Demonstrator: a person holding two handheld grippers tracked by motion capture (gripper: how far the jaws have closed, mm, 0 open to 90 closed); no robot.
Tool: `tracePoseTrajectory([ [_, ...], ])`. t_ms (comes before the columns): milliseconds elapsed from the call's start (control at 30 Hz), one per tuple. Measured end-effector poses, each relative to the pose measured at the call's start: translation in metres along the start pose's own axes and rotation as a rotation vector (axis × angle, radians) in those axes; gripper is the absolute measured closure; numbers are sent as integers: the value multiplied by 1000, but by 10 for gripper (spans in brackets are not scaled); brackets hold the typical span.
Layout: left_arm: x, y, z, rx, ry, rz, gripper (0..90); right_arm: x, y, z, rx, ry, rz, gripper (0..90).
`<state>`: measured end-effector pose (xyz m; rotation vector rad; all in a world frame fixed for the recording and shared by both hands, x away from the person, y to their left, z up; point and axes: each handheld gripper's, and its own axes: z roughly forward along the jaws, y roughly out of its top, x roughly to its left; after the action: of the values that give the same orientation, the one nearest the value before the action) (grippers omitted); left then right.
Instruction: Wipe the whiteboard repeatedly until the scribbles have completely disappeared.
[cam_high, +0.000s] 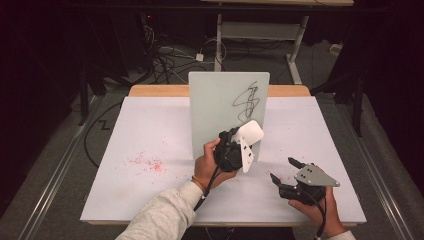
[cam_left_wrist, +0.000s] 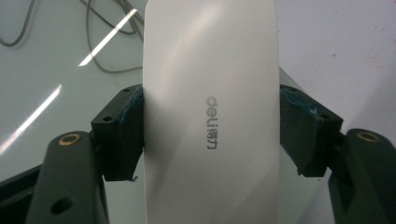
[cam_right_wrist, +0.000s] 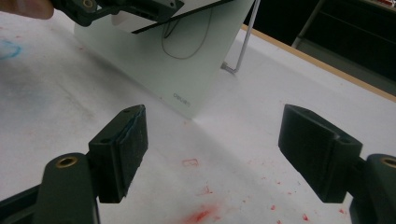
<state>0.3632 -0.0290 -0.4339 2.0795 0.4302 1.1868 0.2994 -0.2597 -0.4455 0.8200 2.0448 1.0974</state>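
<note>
A pale whiteboard (cam_high: 220, 105) stands upright mid-table, propped on a wire leg (cam_right_wrist: 243, 46), with a black scribble (cam_high: 246, 102) on its right half. My left gripper (cam_high: 244, 136) is shut on a white eraser (cam_high: 251, 132) and holds it against the board's lower right, just under the scribble. In the left gripper view the eraser (cam_left_wrist: 210, 70), marked "deli", is clamped between both pads (cam_left_wrist: 123, 135), with the board (cam_left_wrist: 56, 56) behind it. My right gripper (cam_high: 283, 169) hovers open and empty near the front right; its view looks at the board (cam_right_wrist: 187, 60).
A white sheet (cam_high: 150, 130) covers the table, with red marker specks (cam_high: 147, 164) at the left front and more red stains (cam_right_wrist: 201, 215) under the right gripper. The wooden table edge (cam_high: 155, 90) shows behind. Cables (cam_high: 170, 57) and a desk frame (cam_high: 260, 31) lie beyond.
</note>
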Motion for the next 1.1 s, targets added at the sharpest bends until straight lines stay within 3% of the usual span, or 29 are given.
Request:
tracePoseTrajectory([
  [67,-2,-1,0,-1,4,3,293,0,0,0,6,-1,0,247],
  [133,-12,-6,2,8,29,51,293,0,-1,1,8,0,-4,247],
  [200,-16,-8,2,9,31,63,293,1,-1,1,12,1,-5,247],
  [300,-30,-18,4,20,17,92,293,1,-1,2,13,3,-9,247],
  [400,-37,-24,5,34,-26,100,293,2,-1,3,23,4,-12,250],
  [667,-53,-25,8,59,-18,194,293,1,-1,2,23,-3,-9,251],
  [900,-50,-25,9,55,-25,214,293,1,-1,2,28,-11,-12,251],
  [933,-46,-24,7,47,23,231,293,1,-1,2,26,-10,-10,251],
  [1100,-17,-22,1,0,73,197,292,0,-1,1,25,-14,-8,251],
])
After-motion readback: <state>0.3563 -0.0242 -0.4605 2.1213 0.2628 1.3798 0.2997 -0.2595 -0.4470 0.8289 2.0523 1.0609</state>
